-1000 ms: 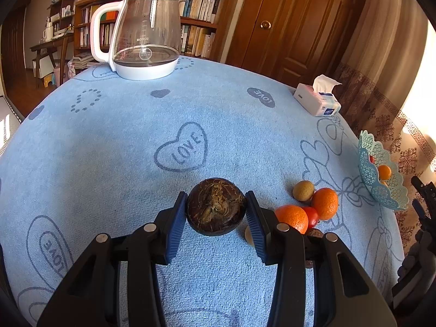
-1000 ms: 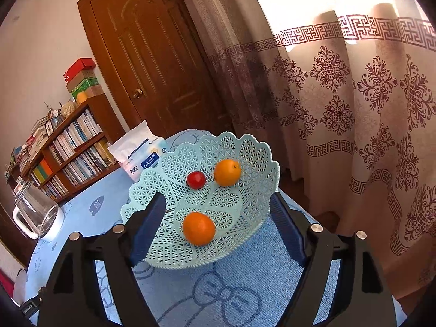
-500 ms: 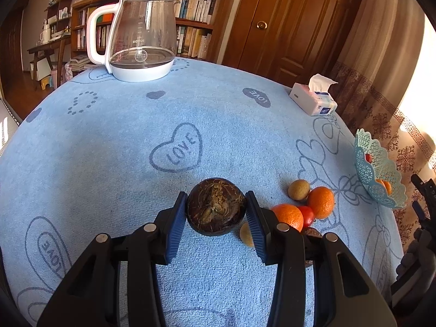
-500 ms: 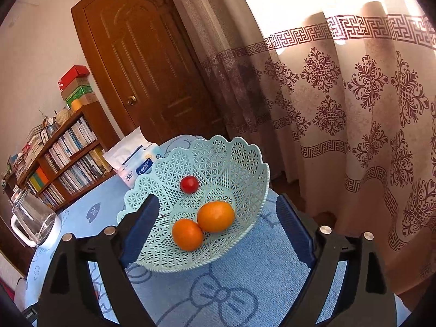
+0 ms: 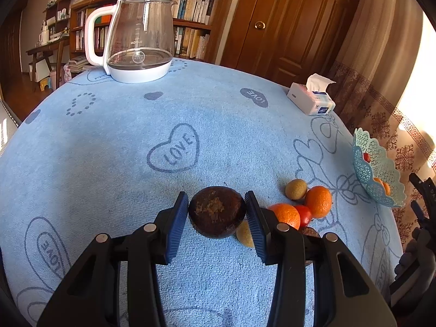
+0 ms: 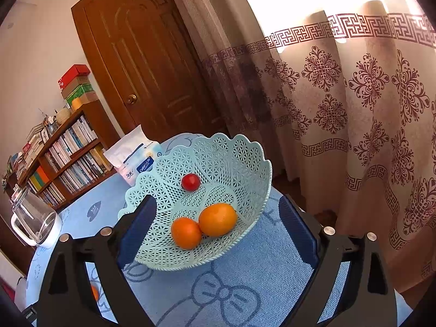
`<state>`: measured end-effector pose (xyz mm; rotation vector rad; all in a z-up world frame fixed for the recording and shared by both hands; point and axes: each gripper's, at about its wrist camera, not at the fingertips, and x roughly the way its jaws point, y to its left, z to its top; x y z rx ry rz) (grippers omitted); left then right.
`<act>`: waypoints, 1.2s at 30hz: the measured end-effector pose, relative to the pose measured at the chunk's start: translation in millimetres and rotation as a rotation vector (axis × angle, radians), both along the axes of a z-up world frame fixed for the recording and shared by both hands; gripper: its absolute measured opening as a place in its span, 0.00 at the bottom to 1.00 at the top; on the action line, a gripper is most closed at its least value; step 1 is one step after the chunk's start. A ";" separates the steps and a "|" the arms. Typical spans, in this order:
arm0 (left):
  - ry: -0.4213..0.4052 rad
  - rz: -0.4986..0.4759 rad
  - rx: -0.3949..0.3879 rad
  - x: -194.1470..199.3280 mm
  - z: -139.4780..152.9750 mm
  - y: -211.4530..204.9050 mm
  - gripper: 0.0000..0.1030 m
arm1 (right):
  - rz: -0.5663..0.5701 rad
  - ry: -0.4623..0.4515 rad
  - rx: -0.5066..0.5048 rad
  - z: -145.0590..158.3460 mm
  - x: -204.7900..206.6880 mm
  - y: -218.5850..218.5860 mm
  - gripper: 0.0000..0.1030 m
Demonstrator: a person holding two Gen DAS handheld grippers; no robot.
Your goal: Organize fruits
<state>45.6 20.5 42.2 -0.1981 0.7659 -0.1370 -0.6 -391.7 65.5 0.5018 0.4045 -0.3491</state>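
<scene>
Dark-brown round fruit (image 5: 217, 215), rough matte skin w/ a scabby patch on top, sits centre-low in the left wrist view, clamped between the blue pads of the left gripper (image 5: 217, 216). Looks firm and light; skin prob. grippy, so a hold across its widest part, as now, should do, w/o much squeeze in case it bruises. Just right of it on the blue cloth (image 5: 136, 136): a loose pile w/ two oranges (image 5: 284, 214), a small red fruit (image 5: 304, 214) and a kiwi (image 5: 296, 189), packed close.

Lattice basket (image 6: 223, 158), pale teal plastic, centre of the right wrist view, already has two oranges (image 6: 217, 219) and a red fruit (image 6: 190, 182). Thin and flexy, prob. tips easily; best grabbed at the rim. Right gripper (image 6: 218, 218) is released, nothing pinched; basket's near edge sits between the fingers.

Vs. earlier frames: right jaws have just been opening wider, and the far orange rolled down beside the near one. Dark fruit turned slightly in the left grip.
</scene>
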 end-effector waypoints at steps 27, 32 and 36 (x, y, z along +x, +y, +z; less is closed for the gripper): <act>0.044 0.023 -0.010 2.6 -9.2 9.7 0.54 | 0.010 0.003 0.002 0.5 0.1 3.1 0.90; 0.047 -0.025 0.041 6.8 -15.3 -5.0 0.54 | 0.013 0.004 0.002 0.4 0.1 4.2 0.90; 0.070 -0.047 0.029 15.4 -19.9 -7.6 0.54 | 0.012 0.002 0.002 0.5 -0.1 4.2 0.90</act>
